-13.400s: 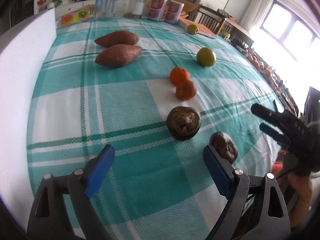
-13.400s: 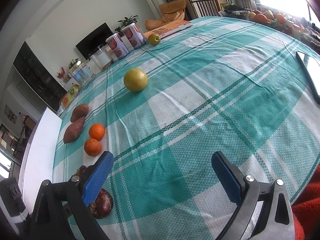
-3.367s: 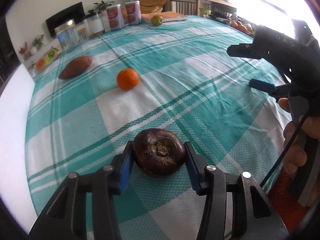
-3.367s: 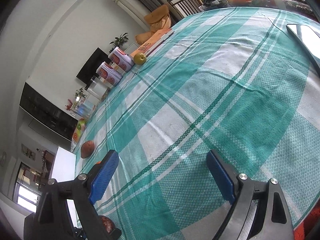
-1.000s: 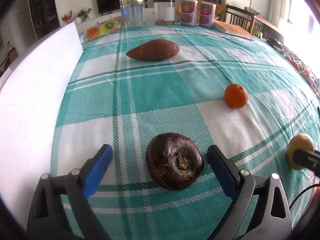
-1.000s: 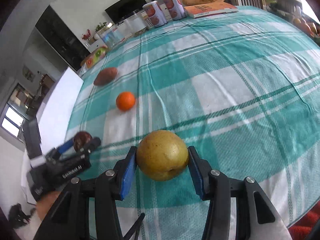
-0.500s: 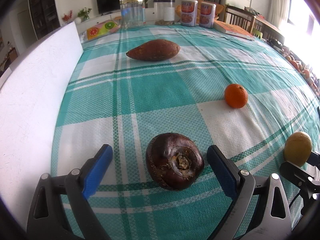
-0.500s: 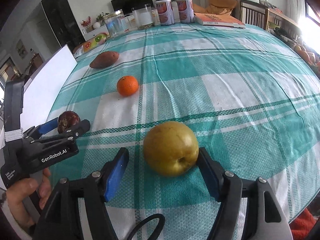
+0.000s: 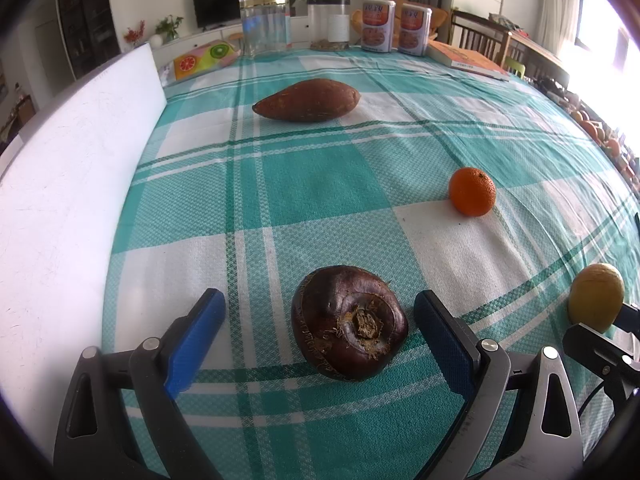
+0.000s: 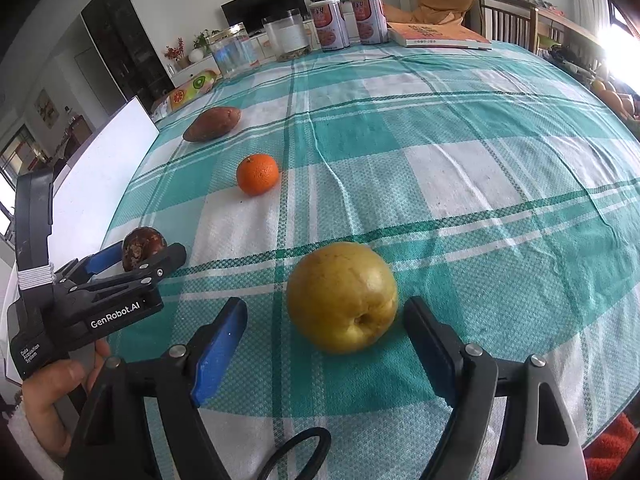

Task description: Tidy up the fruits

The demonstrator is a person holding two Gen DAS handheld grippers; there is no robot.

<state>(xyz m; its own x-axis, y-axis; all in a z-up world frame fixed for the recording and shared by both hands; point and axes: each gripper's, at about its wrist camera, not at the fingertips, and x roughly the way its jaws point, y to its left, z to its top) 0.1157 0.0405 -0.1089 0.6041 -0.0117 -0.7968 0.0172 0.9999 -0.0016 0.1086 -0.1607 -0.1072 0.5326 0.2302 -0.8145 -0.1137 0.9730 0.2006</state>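
A dark brown mangosteen (image 9: 349, 323) lies on the teal checked tablecloth between the open fingers of my left gripper (image 9: 320, 332), not touched. A yellow pear (image 10: 342, 297) lies between the open fingers of my right gripper (image 10: 325, 344), free of both pads. The pear also shows at the right edge of the left wrist view (image 9: 595, 297). An orange (image 9: 472, 191) and a sweet potato (image 9: 307, 100) lie farther back. In the right wrist view the left gripper (image 10: 132, 256) sits at the left, around the mangosteen (image 10: 141, 246), with the orange (image 10: 257, 174) and sweet potato (image 10: 213, 123) beyond.
A white foam board (image 9: 60, 184) stands along the table's left edge. Jars (image 9: 265, 25), two cans (image 9: 396, 29) and a book (image 9: 466, 58) stand at the far end. Chairs and more fruit are off the far right side.
My right gripper has opened and let go of the pear, which now rests on the cloth. The left gripper stays open around the mangosteen it set down earlier.
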